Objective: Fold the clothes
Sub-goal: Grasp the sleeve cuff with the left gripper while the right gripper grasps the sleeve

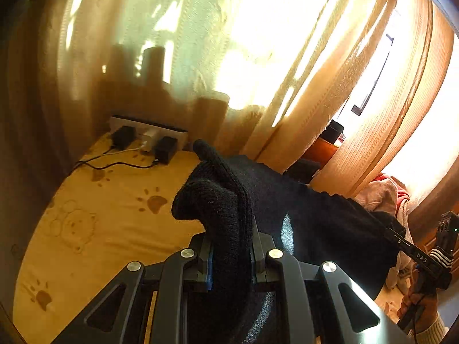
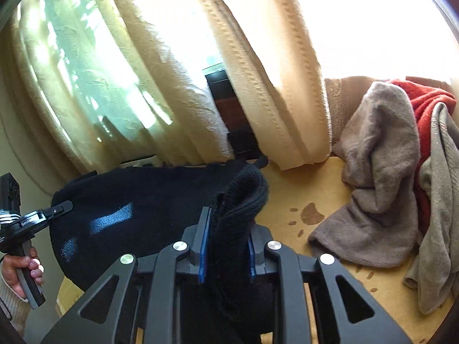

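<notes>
A black knit garment [image 1: 309, 209] hangs stretched in the air between both grippers, above a yellow bedsheet. My left gripper [image 1: 231, 243] is shut on a bunched corner of it, which sticks up past the fingers. My right gripper [image 2: 226, 238] is shut on the opposite bunched corner [image 2: 243, 195]. The garment's body [image 2: 137, 203] spans to the left in the right wrist view, where the left gripper [image 2: 61, 207] pinches its far edge. The right gripper also shows in the left wrist view [image 1: 401, 242], clamped on the cloth.
A yellow sheet with paw prints [image 1: 109, 215] covers the bed. A power strip with plugged chargers [image 1: 149, 137] lies at its far edge. Cream curtains [image 2: 258, 71] hang behind. A pile of grey-brown and red clothes [image 2: 396, 172] lies at the right.
</notes>
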`<state>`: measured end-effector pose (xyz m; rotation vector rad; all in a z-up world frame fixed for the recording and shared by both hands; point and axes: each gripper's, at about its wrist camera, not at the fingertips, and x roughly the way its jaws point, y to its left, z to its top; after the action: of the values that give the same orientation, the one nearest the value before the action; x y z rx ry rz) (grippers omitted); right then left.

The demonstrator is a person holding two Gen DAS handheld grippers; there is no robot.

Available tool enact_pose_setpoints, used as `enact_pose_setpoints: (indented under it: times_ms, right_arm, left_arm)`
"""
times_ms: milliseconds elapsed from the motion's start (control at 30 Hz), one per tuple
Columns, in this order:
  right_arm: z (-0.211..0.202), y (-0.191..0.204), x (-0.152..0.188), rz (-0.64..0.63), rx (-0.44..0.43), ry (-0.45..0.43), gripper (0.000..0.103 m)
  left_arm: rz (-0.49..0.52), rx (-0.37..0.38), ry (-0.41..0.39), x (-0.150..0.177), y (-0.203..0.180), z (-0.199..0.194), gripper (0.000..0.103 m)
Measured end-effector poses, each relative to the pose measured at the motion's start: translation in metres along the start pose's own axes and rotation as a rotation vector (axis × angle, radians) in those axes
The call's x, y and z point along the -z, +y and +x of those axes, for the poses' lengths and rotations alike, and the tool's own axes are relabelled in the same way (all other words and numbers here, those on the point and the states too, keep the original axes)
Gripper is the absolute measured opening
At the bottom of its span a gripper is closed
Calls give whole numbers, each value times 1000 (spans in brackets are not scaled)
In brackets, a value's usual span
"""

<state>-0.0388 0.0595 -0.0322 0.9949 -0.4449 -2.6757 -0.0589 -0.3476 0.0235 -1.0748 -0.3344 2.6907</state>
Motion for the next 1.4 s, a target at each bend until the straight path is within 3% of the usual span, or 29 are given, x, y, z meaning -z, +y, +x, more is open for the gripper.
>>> enact_pose_setpoints:
  times_ms: [100,200,300,467,533,633,667,700,867,1033,1067,1100,1167,1267,1400]
  right_arm:
    - [21,30,14,-50,-64,52,23]
    - [57,45,48,-71,-86,157,23]
    - [95,50,77,-65,-73,246,13]
    - [98,51,70,-50,-55,247,13]
    - [104,41,68,-8,-70,271,18]
    - [114,21,71,87,-51,302,73]
    - [115,14,73,122,-48,308,100]
    - [116,7,75,157,-46,312,103]
    - [122,-6,88,304,-187,371,103]
    - [138,30,87,153,-247,423,102]
    - [144,39,89,98,-210,450,95]
    - [151,47,90,42,-169,476,66]
    - [157,55,93,-9,-140,498,28]
    - [151,70,90,-64,-130,495,25]
    - [119,97,65,-52,-234,420,24]
  left_arm:
    - [-26,-86,6,20,22,-24,19]
    - [-71,-144,55,48,51,-19,19]
    - [-120,-194,110,78,80,-10,18]
    - [-205,-178,129,97,115,-5,18]
    - [-202,-160,142,93,122,0,19]
    - [-194,-136,167,87,127,9,19]
    - [-193,-130,176,86,129,12,19]
    - [-196,-127,187,87,131,15,19]
    - [-231,-120,223,93,145,22,19]
    - [-245,-120,238,96,148,23,19]
    - [-250,-119,239,96,149,23,19]
    - [-256,-118,240,96,150,23,19]
    - [-274,-114,242,97,152,22,19]
    - [-288,-101,231,95,152,14,19]
    - [-274,-95,182,84,148,-15,19]
